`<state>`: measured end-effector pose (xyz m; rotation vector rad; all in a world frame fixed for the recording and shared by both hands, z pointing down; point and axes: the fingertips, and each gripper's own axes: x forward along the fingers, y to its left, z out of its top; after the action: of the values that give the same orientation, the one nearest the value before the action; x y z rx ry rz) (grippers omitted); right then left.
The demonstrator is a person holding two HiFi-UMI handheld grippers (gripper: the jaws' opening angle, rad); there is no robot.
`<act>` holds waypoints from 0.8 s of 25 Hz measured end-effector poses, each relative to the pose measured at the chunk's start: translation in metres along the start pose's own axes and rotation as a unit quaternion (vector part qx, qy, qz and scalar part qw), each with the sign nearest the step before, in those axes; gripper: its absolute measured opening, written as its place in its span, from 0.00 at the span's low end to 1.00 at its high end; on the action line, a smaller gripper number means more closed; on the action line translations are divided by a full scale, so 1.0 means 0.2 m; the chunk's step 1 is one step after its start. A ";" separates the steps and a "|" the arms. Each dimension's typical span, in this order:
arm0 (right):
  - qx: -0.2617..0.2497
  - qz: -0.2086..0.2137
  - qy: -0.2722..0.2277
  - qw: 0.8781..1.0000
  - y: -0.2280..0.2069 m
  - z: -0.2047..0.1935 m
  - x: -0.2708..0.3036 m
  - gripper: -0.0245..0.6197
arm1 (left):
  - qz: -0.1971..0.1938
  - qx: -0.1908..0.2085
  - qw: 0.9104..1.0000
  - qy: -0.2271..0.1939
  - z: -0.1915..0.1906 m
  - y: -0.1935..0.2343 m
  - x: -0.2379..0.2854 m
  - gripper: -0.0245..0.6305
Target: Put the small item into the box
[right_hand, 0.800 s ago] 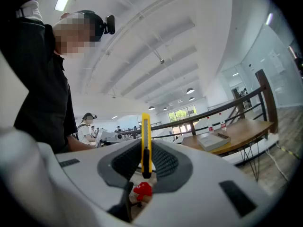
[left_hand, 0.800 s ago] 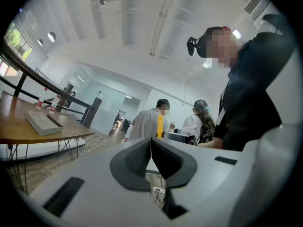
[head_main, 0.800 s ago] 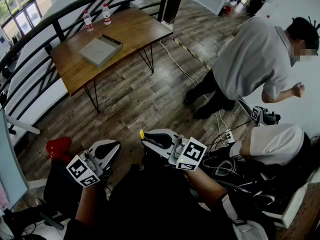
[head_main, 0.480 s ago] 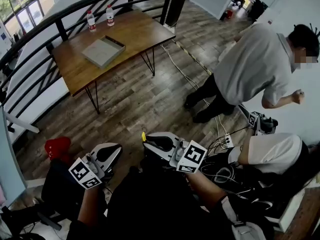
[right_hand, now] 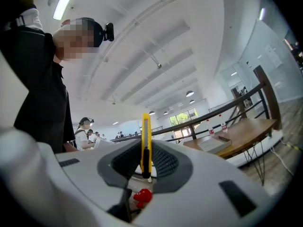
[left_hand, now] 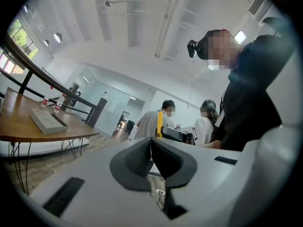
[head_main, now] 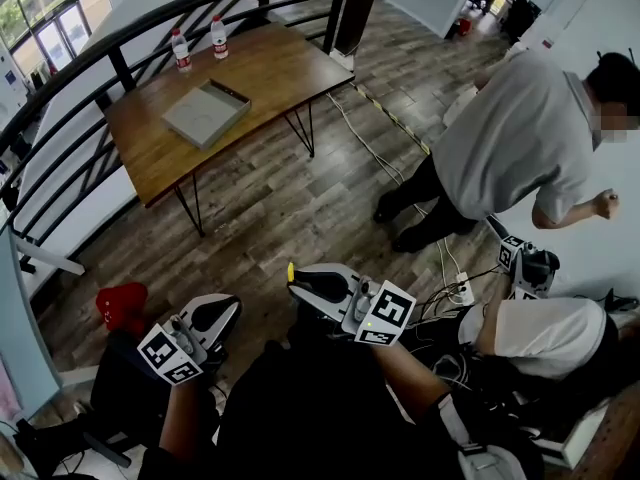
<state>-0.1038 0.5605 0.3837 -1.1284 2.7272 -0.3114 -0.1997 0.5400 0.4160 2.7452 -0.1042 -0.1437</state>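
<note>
Wood, black metal and matt plastic in a bright open room.

The desk (head_main: 265,73) has a smooth, warm-brown wooden top with a low sheen, on thin black metal legs. The box (head_main: 205,113) on it is pale grey and matt; whether card or plastic cannot be told. Two bottles (head_main: 217,36) are clear plastic. The floor (head_main: 270,208) is grey-brown, wood-grain planking. The railing (head_main: 140,23) is black metal with a satin finish. The left gripper (left_hand: 151,148) and right gripper (right_hand: 146,161) have smooth, pale-grey plastic shells and dark matt pads (right_hand: 163,163) with fine ribbing. The yellow item (right_hand: 145,136) is glossy hard plastic.
</note>
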 end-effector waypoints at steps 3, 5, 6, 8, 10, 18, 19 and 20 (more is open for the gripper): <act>-0.006 0.003 0.001 1.000 -0.10 0.02 -0.03 0.15 | -0.005 -0.005 1.000 0.006 0.01 0.06 0.11 0.06; -0.008 0.002 -0.001 1.000 -0.18 0.04 -0.06 0.15 | -0.009 -0.005 1.000 0.008 0.03 0.10 0.21 0.06; -0.010 0.001 -0.002 1.000 -0.22 0.06 -0.07 0.15 | -0.013 -0.002 1.000 0.010 0.05 0.12 0.26 0.06; -0.014 0.000 -0.006 1.000 -0.32 0.11 -0.09 0.15 | -0.019 0.008 1.000 0.016 0.11 0.16 0.37 0.06; -0.017 0.002 -0.009 1.000 -0.41 0.17 -0.10 0.15 | -0.021 0.016 1.000 0.018 0.18 0.21 0.48 0.06; -0.024 0.035 -0.019 0.999 -0.70 0.33 -0.20 0.15 | -0.005 0.026 1.000 0.011 0.30 0.32 0.82 0.06; -0.020 0.037 -0.021 0.999 -0.73 0.33 -0.21 0.15 | -0.002 0.022 1.000 0.012 0.28 0.33 0.85 0.06; -0.017 0.038 -0.022 0.999 -0.77 0.32 -0.22 0.15 | 0.000 0.018 1.000 0.011 0.26 0.34 0.87 0.06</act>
<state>0.0455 0.4777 0.3643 -1.0245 2.7387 -0.2270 -0.0358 0.4417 0.3788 2.7812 -0.1009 -0.1131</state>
